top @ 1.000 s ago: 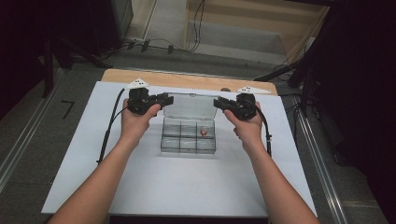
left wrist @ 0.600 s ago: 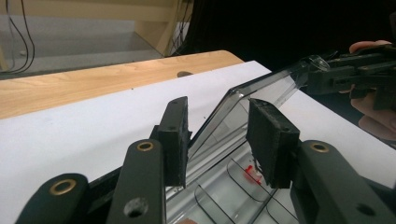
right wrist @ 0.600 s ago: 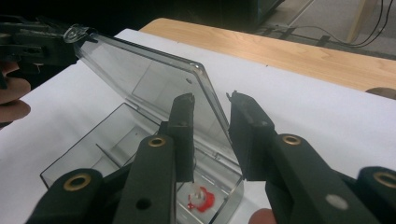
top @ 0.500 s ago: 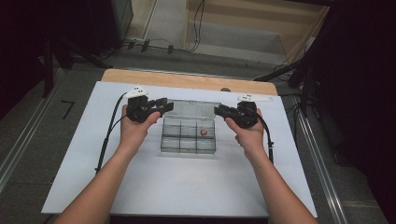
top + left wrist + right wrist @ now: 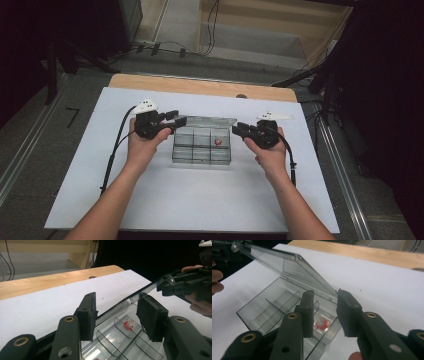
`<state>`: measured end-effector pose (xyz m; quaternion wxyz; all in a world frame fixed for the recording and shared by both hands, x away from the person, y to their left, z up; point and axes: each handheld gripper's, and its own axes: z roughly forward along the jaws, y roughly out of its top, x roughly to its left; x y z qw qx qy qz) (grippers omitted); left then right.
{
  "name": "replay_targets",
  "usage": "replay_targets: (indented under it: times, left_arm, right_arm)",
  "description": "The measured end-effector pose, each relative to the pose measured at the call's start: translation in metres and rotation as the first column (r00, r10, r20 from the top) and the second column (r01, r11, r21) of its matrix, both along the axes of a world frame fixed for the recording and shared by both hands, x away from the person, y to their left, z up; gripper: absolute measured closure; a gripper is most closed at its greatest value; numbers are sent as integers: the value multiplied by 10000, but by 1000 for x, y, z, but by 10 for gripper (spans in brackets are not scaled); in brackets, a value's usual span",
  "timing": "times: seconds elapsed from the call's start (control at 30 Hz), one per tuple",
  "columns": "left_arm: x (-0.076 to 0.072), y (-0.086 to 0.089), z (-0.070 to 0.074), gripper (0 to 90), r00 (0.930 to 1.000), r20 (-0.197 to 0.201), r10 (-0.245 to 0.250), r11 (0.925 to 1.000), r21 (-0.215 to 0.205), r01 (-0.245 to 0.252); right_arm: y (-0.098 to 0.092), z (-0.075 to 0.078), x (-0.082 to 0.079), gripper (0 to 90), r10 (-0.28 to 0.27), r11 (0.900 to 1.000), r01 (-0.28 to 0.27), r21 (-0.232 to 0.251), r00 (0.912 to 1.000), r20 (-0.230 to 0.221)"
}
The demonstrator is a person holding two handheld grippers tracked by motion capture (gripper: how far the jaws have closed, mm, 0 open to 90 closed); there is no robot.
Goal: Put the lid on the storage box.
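Note:
A clear plastic compartment box [image 5: 202, 150] sits mid-table on the white board, its hinged lid [image 5: 205, 121] raised at a slant. One small red piece [image 5: 218, 142] lies in a far right compartment. My left gripper [image 5: 179, 121] is at the lid's left end and my right gripper [image 5: 236, 127] at its right end. In the left gripper view the open jaws [image 5: 116, 307] straddle the lid's edge [image 5: 150, 287], with the red piece [image 5: 129, 323] below. In the right gripper view the open jaws [image 5: 324, 296] straddle the lid's corner [image 5: 282, 262] above the red piece [image 5: 322, 323].
The white board [image 5: 190, 205] lies on a wooden table [image 5: 200, 86] whose far edge shows behind it. Cables [image 5: 112, 160] trail from both grippers along the forearms. Dark floor and stands surround the table.
Both grippers have come toward the person, and the lid between them has swung forward over the box.

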<state>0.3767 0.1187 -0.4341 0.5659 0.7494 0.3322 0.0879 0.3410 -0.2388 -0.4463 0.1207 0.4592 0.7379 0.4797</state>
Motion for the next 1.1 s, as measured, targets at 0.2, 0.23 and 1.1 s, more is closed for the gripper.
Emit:
replay_targets:
  times: [0.2, 0.23, 1.1]
  left_arm:
    - [-6, 0, -2, 463, 9999, 64, -119, 9999, 92, 118]
    - [-7, 0, -2, 457, 9999, 68, -152, 9998, 103, 152]
    - [-37, 29, -6, 566, 9986, -425, 315, 9995, -69, -318]
  right_arm:
    - [1, -7, -5, 806, 594, 9977, -582, 358, 9977, -327]
    - [2, -7, -6, 834, 702, 9969, -688, 381, 9969, -344]
    - [7, 1, -28, 875, 820, 9933, -841, 794, 9962, 304]
